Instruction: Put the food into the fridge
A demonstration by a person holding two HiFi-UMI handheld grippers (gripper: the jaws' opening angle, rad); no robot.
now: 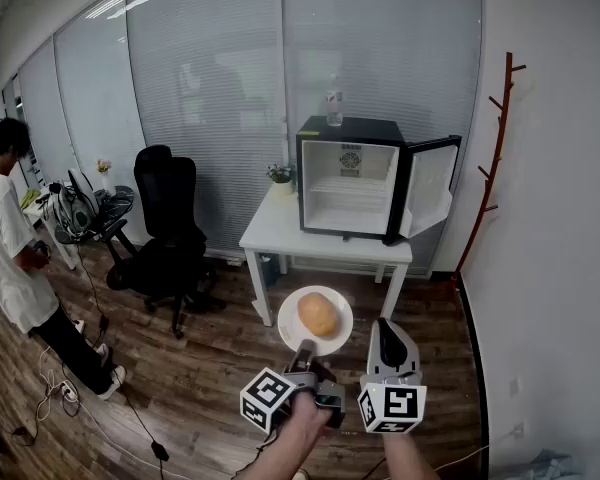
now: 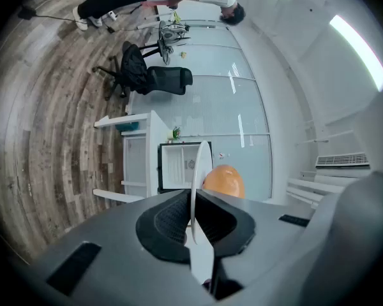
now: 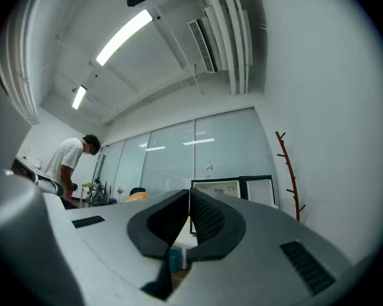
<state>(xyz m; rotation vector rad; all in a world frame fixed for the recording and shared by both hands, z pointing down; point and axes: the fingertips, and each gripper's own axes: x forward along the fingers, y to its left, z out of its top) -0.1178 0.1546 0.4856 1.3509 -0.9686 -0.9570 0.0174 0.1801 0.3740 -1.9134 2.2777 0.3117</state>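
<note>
An orange-brown bread roll (image 1: 318,314) lies on a white plate (image 1: 339,335) held in the air ahead of me. My left gripper (image 1: 305,351) is shut on the plate's near rim; in the left gripper view the plate (image 2: 198,190) stands edge-on between the jaws with the roll (image 2: 223,180) beside it. My right gripper (image 1: 384,336) hovers to the right of the plate, shut, with nothing between its jaws (image 3: 189,210). The small black fridge (image 1: 352,178) stands on a white table (image 1: 280,231) farther off, its door (image 1: 428,184) swung open to the right and its white inside bare.
A bottle (image 1: 334,108) stands on the fridge and a small plant (image 1: 280,175) beside it. A black office chair (image 1: 170,230) is left of the table. A person (image 1: 15,258) stands at far left near cables on the wood floor. A red coat rack (image 1: 490,158) leans at the right wall.
</note>
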